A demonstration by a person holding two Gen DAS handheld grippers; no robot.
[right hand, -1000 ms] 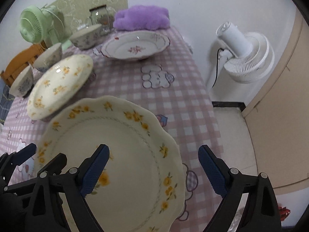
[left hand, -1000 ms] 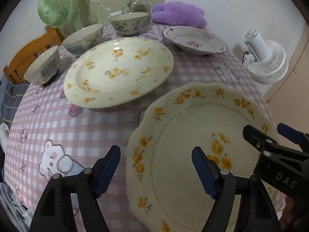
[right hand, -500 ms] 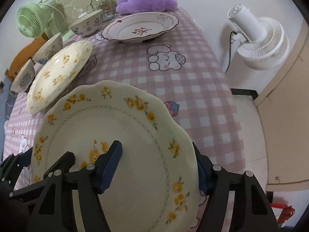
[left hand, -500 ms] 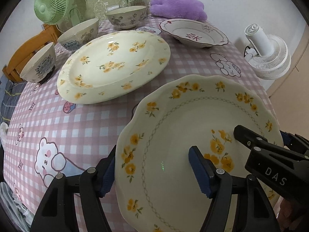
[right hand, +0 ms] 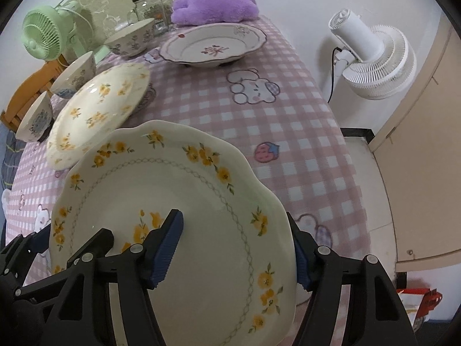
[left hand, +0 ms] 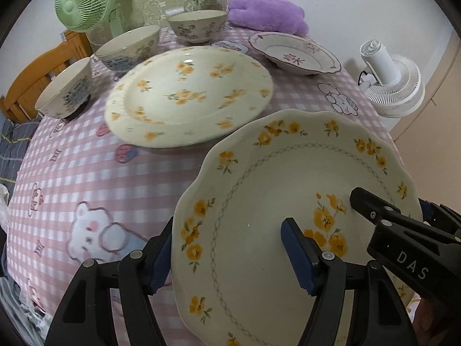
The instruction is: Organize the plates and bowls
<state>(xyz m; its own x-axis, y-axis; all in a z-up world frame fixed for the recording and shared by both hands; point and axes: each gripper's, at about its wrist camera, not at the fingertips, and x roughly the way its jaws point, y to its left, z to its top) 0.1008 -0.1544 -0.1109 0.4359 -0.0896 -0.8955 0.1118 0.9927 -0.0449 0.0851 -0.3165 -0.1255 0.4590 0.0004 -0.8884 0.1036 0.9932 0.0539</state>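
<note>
Because the table [right hand: 288, 132] with its pink checked cloth is the biggest thing here, we start there: it holds all the dishes we want to tidy. Near the front edge we hold up the scalloped plate [left hand: 276, 201] with yellow flowers, and it looks tipped and raised off the cloth. Just behind it sits the round flowered plate [left hand: 187, 95], flat on the table, and we think that is where our plate should go, since the two are nearly the same size and would stack well. Farther back rests the purple-trimmed dish [right hand: 213, 44], well apart from the others. Three bowls [left hand: 131, 47] stand in a curved row along the far left side, not yet stacked. We hold the plate from two sides so it does not tip or slip. Our left gripper [left hand: 230, 248] has one blue pad under the left rim and one pad on top, inside the plate, so it is clamped on the scalloped plate. Our right gripper [right hand: 236, 245] does the same on the right rim, one pad on the face and one behind the edge, pressed tight on it too. Two grips share the weight of a wide, smooth plate.
</note>
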